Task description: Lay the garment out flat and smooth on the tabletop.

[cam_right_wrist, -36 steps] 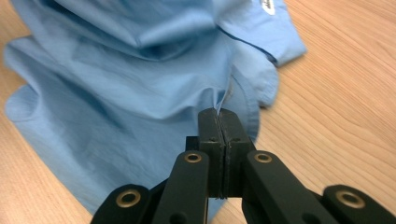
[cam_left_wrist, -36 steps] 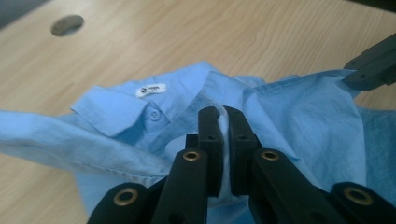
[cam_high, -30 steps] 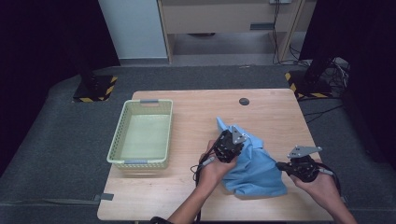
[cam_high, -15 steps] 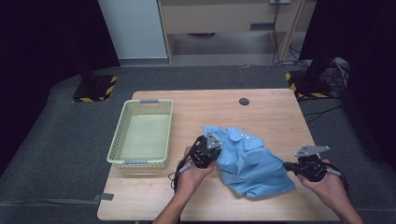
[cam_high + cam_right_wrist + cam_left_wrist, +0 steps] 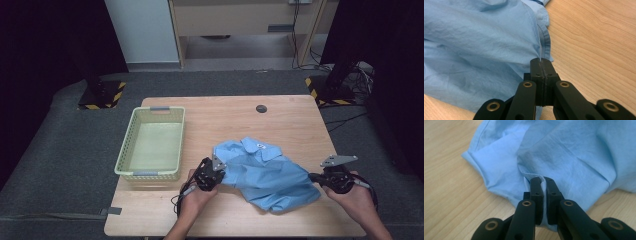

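A light blue collared shirt lies spread on the wooden table, collar toward the far side. My left gripper is at the shirt's left edge, jaws shut on a fold of the blue shirt with cloth pinched between them. The left gripper shows that seam caught at the tips. My right gripper holds the shirt's right edge. Its jaws are pressed together on the hem of the shirt, and the right gripper has thin cloth running up from the tips.
A pale green plastic basket stands on the left half of the table. A small dark round disc lies near the far edge. Bare wood surrounds the shirt in front and to the right.
The two grippers have moved apart, the left to the left and the right outward. The bunched shirt has been drawn out flatter and wider between them.
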